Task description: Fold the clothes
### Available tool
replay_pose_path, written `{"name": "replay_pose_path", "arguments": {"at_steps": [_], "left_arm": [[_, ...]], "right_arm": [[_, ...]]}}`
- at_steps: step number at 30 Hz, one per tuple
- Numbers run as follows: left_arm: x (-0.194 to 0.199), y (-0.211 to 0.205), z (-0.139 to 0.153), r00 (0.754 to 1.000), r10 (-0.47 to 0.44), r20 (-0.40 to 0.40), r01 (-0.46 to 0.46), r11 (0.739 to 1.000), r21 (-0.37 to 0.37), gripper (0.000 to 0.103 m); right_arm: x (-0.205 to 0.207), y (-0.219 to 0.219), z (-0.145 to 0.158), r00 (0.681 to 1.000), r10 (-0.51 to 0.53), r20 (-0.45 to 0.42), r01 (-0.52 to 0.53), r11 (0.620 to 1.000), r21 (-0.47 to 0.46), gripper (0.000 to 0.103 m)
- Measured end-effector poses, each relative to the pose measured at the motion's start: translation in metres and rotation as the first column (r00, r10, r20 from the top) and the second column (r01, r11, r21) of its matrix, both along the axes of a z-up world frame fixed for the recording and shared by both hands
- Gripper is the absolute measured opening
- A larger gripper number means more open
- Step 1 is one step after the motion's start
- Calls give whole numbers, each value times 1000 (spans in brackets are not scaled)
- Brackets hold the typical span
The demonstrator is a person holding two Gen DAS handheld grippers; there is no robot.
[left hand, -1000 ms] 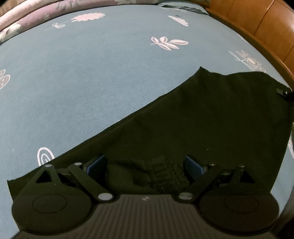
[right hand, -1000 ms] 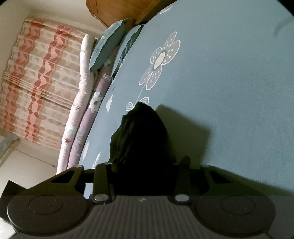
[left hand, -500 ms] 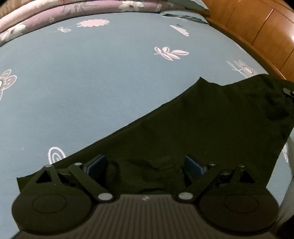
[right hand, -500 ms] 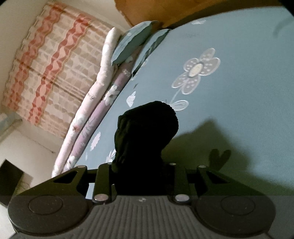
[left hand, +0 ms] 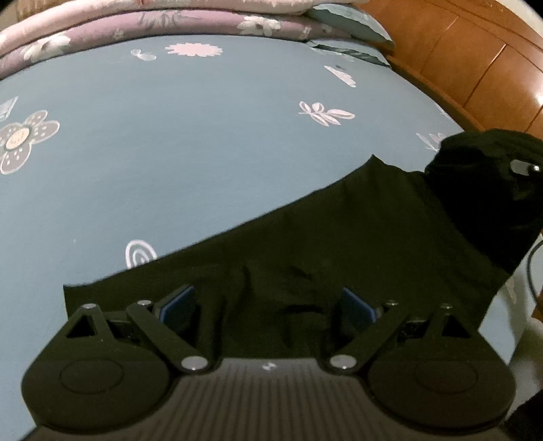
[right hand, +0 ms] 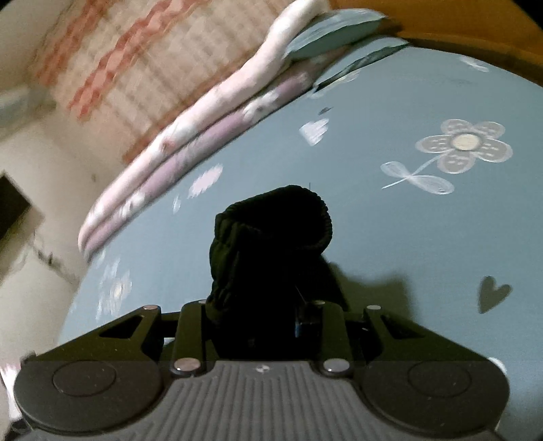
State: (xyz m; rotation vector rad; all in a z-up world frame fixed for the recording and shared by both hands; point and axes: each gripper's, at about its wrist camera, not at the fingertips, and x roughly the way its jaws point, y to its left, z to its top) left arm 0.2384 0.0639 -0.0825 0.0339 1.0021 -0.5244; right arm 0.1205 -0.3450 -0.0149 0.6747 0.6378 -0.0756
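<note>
Black garment (left hand: 339,237) spread flat; ribbed hem bunched in right tongs (right hand: 261,315)

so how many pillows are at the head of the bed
2, both by the headboard: one pillow leans on the quilts, a second pillow lies flat below it. More may be hidden.

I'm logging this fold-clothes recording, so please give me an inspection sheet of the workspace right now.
Surface: blue bedsheet with white flower prints, mostly bare.
Job's things: black fabric garment, partly spread flat; one bunched end lifted.
Clutter: folded pink and purple quilts and blue pillows along the far edge.
Grippers: left gripper jaws wide apart over the garment's near edge; right gripper clamped on the bunched end.
Cables: thin dark cable at the bed's right edge.
Surroundings: wooden headboard, striped curtain.
</note>
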Motion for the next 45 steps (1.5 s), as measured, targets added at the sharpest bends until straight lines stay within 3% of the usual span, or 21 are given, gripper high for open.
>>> {"name": "replay_pose_path", "arguments": {"at_steps": [6, 14, 21, 27, 32, 37, 45], "left_arm": [[-12, 9, 3, 1000, -9, -7, 9, 1000, 2, 92], [-23, 20, 1, 1000, 1, -28, -1, 1000, -3, 92], [-34, 23, -1, 999, -33, -40, 35, 999, 30, 92], [-44, 32, 2, 999, -37, -30, 39, 996, 76, 92], [-53, 41, 4, 999, -12, -29, 13, 998, 53, 92], [-58, 54, 5, 998, 23, -60, -24, 1000, -12, 92], [-68, 71, 11, 997, 59, -56, -60, 998, -6, 92]], "right_arm": [[20, 48, 9, 991, 128, -37, -130, 990, -48, 34], [38, 97, 31, 970, 241, -21, -241, 968, -66, 34], [62, 143, 49, 937, 348, -38, -350, 927, -136, 34], [73, 194, 60, 894, 436, -100, -447, 855, -262, 34], [79, 231, 66, 867, 480, -132, -494, 797, -348, 34], [83, 271, 67, 831, 533, -160, -544, 716, -438, 34], [85, 327, 59, 746, 638, -193, -627, 572, -529, 34]]}}
